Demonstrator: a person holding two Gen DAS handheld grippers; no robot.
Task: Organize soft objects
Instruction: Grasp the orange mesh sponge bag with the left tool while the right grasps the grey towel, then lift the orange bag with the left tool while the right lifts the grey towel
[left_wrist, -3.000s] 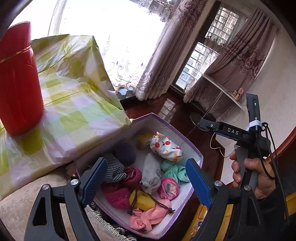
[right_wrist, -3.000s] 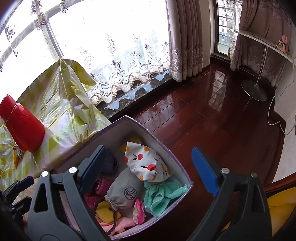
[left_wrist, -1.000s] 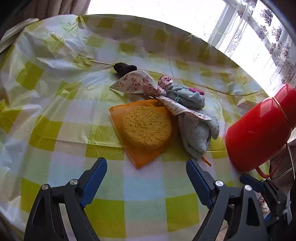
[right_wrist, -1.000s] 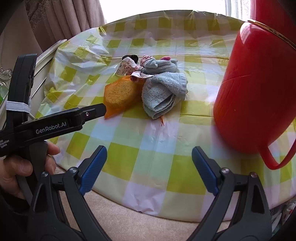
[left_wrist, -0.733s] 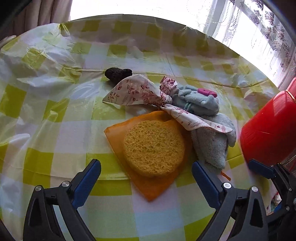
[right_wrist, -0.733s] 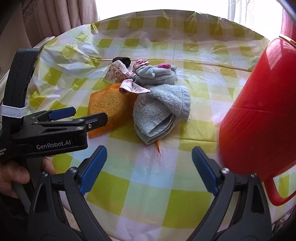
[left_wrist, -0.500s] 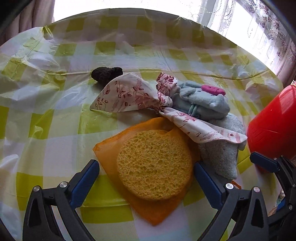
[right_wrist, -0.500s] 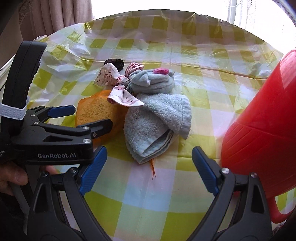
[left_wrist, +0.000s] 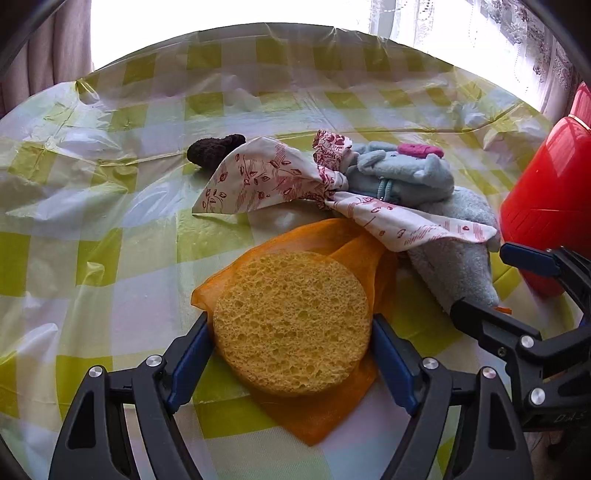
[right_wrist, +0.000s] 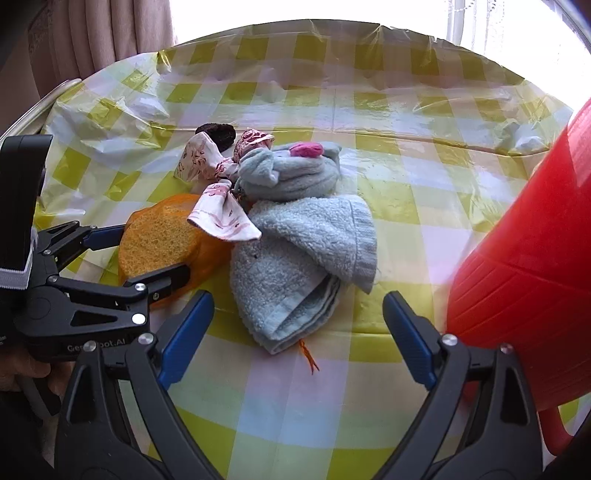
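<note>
Left wrist view: the left gripper (left_wrist: 291, 347) straddles the round yellow sponge (left_wrist: 291, 321), blue pads at its 9 and 3 o'clock edges. The jaws have just been closing around it; whether they already press cannot be told, as the sponge shows no squeeze.
Sponge's place: on the orange mesh cloth (left_wrist: 317, 413), on the checked tablecloth (left_wrist: 110, 258).
Right gripper: the right gripper (right_wrist: 295, 328) stands wide apart and empty, over the near tip of the blue towel (right_wrist: 295, 266).
Doing it well: probably close gently on the sponge alone and lift straight, so the mesh stays behind.
Only in right wrist view: the person's hand (right_wrist: 22, 373) on the left tool, at 8 o'clock.
Only in left wrist view: the floral cloth (left_wrist: 266, 181) spread out, the dark knit piece (left_wrist: 214, 151) at its 10 o'clock.
</note>
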